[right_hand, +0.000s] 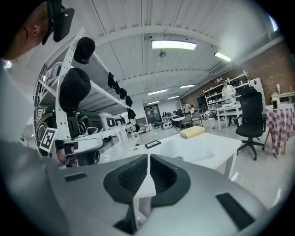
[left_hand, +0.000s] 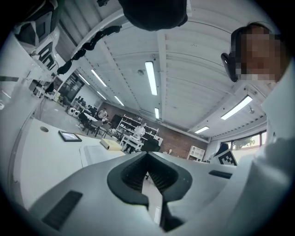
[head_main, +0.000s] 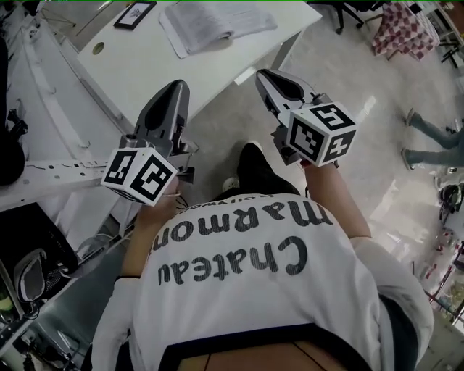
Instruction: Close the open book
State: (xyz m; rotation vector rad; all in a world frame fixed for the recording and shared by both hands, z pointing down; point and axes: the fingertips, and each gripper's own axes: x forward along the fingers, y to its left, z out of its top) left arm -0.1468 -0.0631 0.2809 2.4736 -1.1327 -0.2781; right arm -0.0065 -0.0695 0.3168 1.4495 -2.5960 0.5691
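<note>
With left gripper [head_main: 177,87] and right gripper [head_main: 263,75] both clenched on nothing, we risk creasing pages with blunt tips — or shoving the open book [head_main: 217,25] off the table's [head_main: 130,80] nearby edge.

We can read only one piece of lettering. It stands on the person's white shirt [head_main: 246,282] in the head view, in large dark letters: "Marmon" in the upper line and "Chateau" in the line below. A small line of print above these is too fine for us to make out. The cube [head_main: 139,174] on the left gripper [head_main: 176,85] and the cube [head_main: 321,134] on the right gripper [head_main: 262,74] bear black-and-white square markers, not words. The print on the open book [head_main: 217,25] and the marks in the dark frame [head_main: 135,14] beside it are too small for us to read.
</note>
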